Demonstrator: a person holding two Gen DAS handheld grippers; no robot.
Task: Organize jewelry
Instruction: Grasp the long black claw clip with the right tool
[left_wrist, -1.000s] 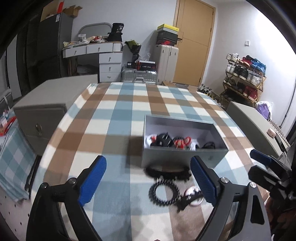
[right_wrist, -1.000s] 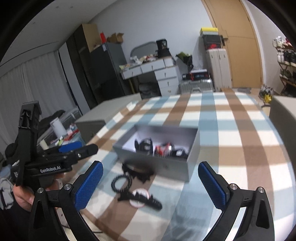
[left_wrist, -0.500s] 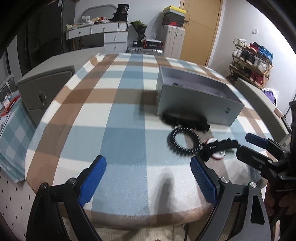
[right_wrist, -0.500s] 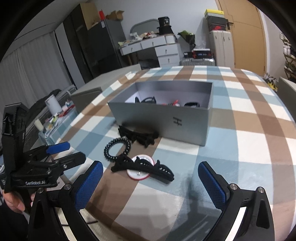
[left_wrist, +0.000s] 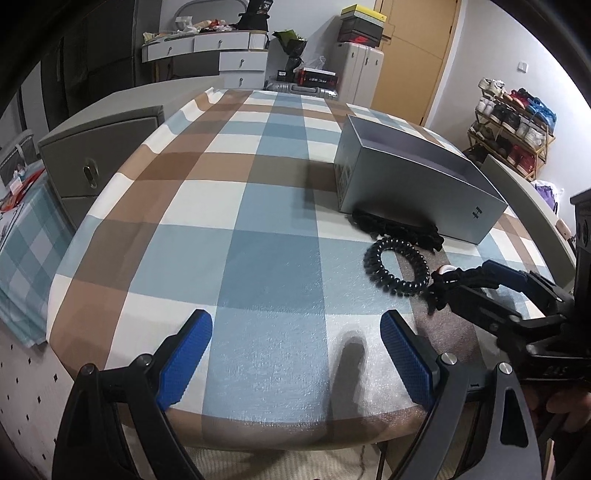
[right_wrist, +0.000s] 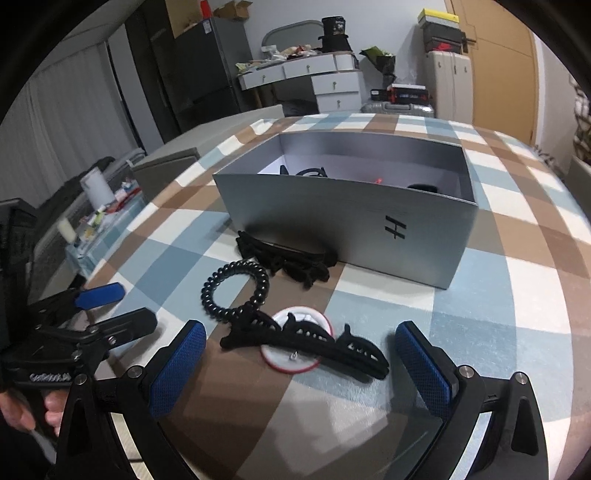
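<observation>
A grey open box (right_wrist: 354, 218) stands on the checked tablecloth and holds several hair pieces; it also shows in the left wrist view (left_wrist: 413, 184). In front of it lie a black hair clip (right_wrist: 284, 258), a black spiral hair tie (right_wrist: 236, 288) and a long black claw clip (right_wrist: 306, 347) resting on a white round disc with a red rim (right_wrist: 301, 321). My right gripper (right_wrist: 301, 373) is open and empty, its pads on either side of the claw clip, just short of it. My left gripper (left_wrist: 295, 360) is open and empty over the table's near edge, left of the items.
A grey cabinet (left_wrist: 96, 155) stands left of the table. The table's front edge (left_wrist: 295, 432) is right under the left gripper. A shoe rack (left_wrist: 513, 122) and a door stand at the back right.
Both grippers have dropped lower and moved toward the table. The right gripper has closed in on the claw clip. Both stay open.
</observation>
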